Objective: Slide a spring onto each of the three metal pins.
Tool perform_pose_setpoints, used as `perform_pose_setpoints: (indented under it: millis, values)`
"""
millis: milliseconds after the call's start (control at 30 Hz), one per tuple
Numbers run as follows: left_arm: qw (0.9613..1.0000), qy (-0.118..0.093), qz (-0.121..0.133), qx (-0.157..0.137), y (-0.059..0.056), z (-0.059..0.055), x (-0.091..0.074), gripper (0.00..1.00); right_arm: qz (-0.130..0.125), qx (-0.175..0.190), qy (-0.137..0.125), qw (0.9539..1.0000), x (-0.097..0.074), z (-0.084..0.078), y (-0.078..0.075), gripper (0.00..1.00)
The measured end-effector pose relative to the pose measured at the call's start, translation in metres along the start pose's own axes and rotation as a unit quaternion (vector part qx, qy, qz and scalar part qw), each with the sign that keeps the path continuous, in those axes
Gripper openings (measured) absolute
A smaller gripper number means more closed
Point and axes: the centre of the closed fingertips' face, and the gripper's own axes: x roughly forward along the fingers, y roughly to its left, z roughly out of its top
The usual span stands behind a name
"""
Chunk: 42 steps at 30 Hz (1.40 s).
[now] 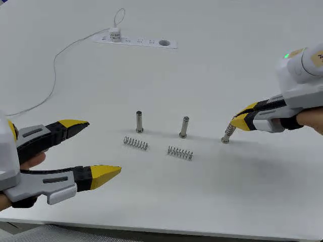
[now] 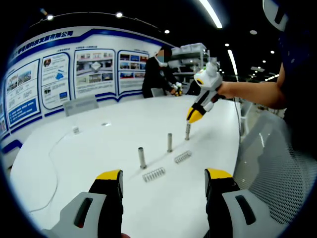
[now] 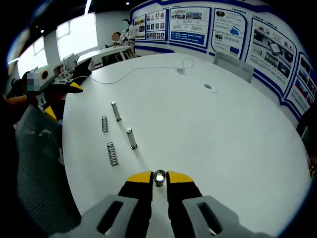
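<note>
Three metal pins stand upright in a row on the white table (image 1: 212, 75). The left pin (image 1: 139, 122) and the middle pin (image 1: 184, 127) are bare. A loose spring (image 1: 136, 143) lies in front of the left pin, and another spring (image 1: 180, 153) lies in front of the middle one. The right pin (image 1: 228, 134) wears a spring along its shaft. My right gripper (image 1: 237, 122) has its yellow tips shut on the top of that spring, with the pin's end (image 3: 159, 177) showing between them. My left gripper (image 1: 98, 147) stands open and holds nothing, left of the loose springs.
A white power strip (image 1: 135, 41) with a plugged adapter lies at the far side, and its thin cable (image 1: 55, 65) trails to the left. The table's front edge (image 1: 151, 229) runs close under my left gripper. A person (image 2: 158, 69) stands at another table in the background.
</note>
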Motion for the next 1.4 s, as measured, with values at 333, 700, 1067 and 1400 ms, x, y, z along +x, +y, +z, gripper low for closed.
perform_pose_setpoints:
  millis: [333,700,1067,1400]
  values:
    - [1.0000,0.000,0.000,0.000,0.000,0.000,0.000,0.69,0.003,0.000,0.013,0.9999,0.011,-0.007,0.004,0.12]
    - [1.0000,0.001,0.001,0.000,-0.001,0.000,-0.001,0.68,0.004,-0.003,0.024,0.9997,0.015,-0.015,0.007,0.12]
    - [1.0000,-0.003,0.000,0.002,-0.001,0.003,-0.002,0.68,0.000,0.000,0.029,0.9996,0.012,-0.024,0.007,0.14]
    - [1.0000,-0.003,-0.002,0.001,-0.002,0.002,-0.002,0.68,0.005,0.007,0.043,0.9990,0.010,-0.042,0.018,0.14]
